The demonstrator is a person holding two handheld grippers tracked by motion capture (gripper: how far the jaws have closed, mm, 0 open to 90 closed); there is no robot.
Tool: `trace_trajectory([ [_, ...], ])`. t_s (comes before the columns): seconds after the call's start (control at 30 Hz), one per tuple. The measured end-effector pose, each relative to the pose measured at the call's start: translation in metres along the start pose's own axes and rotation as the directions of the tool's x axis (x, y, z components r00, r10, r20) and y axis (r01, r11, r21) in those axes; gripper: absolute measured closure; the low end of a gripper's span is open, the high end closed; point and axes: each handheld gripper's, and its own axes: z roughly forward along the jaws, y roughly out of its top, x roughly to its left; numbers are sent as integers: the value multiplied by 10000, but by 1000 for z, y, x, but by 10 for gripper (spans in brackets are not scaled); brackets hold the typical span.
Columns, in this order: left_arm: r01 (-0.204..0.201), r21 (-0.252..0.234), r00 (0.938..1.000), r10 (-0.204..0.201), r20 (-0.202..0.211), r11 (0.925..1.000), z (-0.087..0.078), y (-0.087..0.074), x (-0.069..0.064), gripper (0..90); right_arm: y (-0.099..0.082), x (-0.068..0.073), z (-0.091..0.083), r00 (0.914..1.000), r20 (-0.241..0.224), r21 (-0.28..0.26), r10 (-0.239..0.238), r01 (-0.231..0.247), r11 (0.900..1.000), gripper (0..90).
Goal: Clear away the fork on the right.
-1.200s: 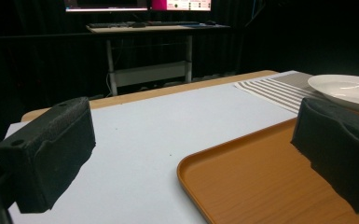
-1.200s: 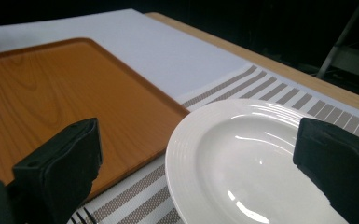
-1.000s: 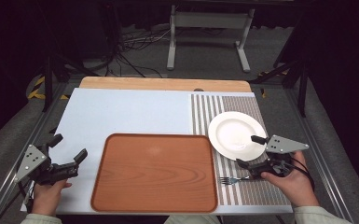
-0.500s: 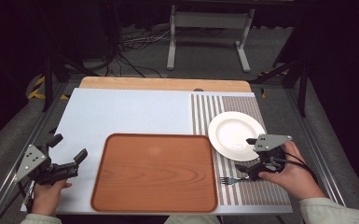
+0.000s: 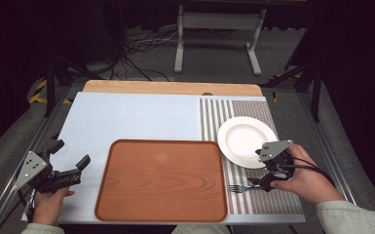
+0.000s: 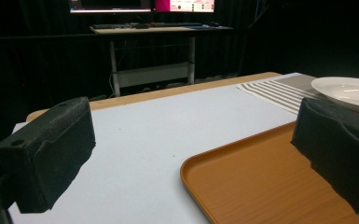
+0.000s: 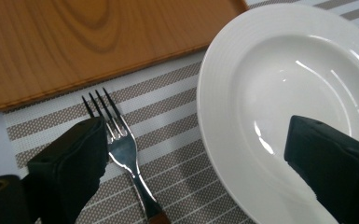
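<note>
High view: vs a second ago, the right gripper (image 5: 263, 183) has come in from the surface's right edge to sit over the silver metal fork (image 5: 240, 187), and its grey plate now overlaps the near rim of the round white ceramic plate (image 5: 246, 141). Its fingers have just been closing a little but are spread wide; nothing pinched. Left gripper (image 5: 69, 165) hasn't moved: parked at the near-left of the pale blue surface (image 5: 126, 117), fingers spread, nothing between them.

Right gripper view: fork (image 7: 121, 149) lies on the grey-and-white striped placemat (image 7: 177, 126), tines toward the tray, handle running off the bottom edge. One finger (image 7: 70, 163) is right beside the fork's head, partly covering it; contact can't be told. The other finger (image 7: 331, 163) hangs over the white plate (image 7: 261, 70), so the plate rim sits between the fingers along w/ the fork.

Around: rectangular brown wood-grain tray (image 5: 163, 180) just left of the fork, its edge close to the tines. Left gripper view: tray corner (image 6: 261, 177) and bare surface ahead.
</note>
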Motion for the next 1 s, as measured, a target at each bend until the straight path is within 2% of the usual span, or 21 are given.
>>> trace_trajectory([
  [0.2,6,17,10000,-6,26,10000,1,-1,0,3,2,0,1,9997,-164,451,-191,199,9988,77],
  [0.43,35,6,10000,-35,17,10000,0,0,0,3,4,0,3,9971,-549,1233,-518,583,9907,80],
  [0.63,56,6,10000,-56,34,10000,0,0,0,3,4,0,6,9934,-901,1495,-713,843,9852,98],
  [0.77,58,20,10000,-58,47,10000,0,0,0,3,3,0,8,9921,-940,1603,-828,972,9823,105],
  [0.8,69,5,10000,-69,41,10000,0,0,0,3,3,1,8,9922,-974,1740,-775,936,9803,120],
  [0.83,58,7,10000,-58,51,10000,0,0,0,3,1,2,10,9889,-1302,2144,-715,985,9718,141],
  [0.9,32,12,10000,-32,52,10000,0,0,0,3,0,3,11,9883,-1375,2307,-661,969,9682,155],
  [0.93,29,13,10000,-29,49,10000,0,0,0,3,-1,5,13,9860,-1549,2595,-624,1016,9604,176],
  [1.0,49,15,10000,-49,53,10000,0,0,0,3,-4,8,17,9830,-1740,2835,-592,1076,9529,188],
])
